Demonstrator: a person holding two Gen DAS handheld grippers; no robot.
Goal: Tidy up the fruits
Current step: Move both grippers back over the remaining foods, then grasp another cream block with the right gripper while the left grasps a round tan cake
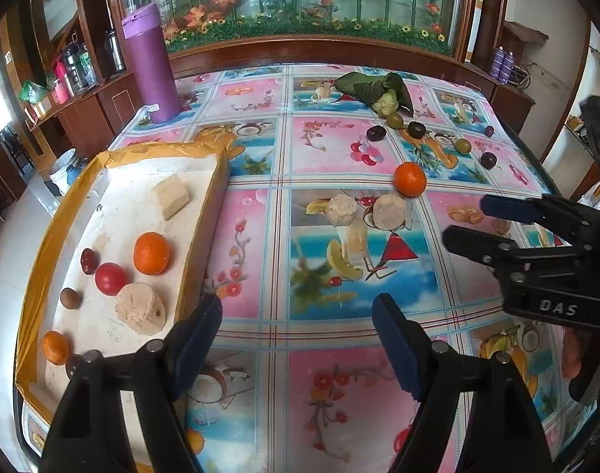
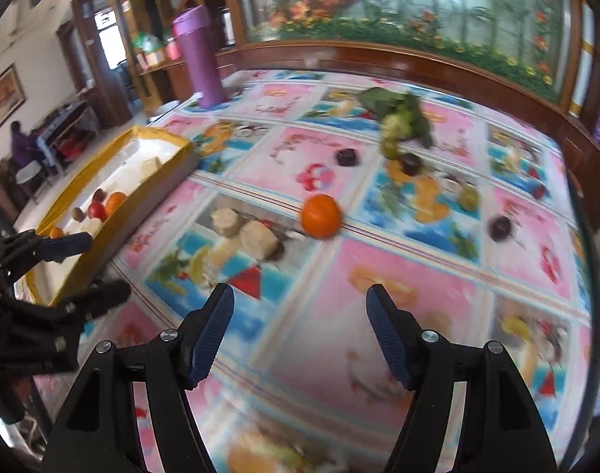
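A surface under a bright fruit-print cloth carries a tray at the left already holding fruit. The loose orange lies mid-surface, apart from the tray. It looks firm, light and round, likely to roll; grip across its widest middle. The left tool and right tool both stand wide apart, holding nothing.

An orange mandarin lies on the bench's pink-and-blue fruit-print cloth; beside it, a yellow-rimmed white tray.
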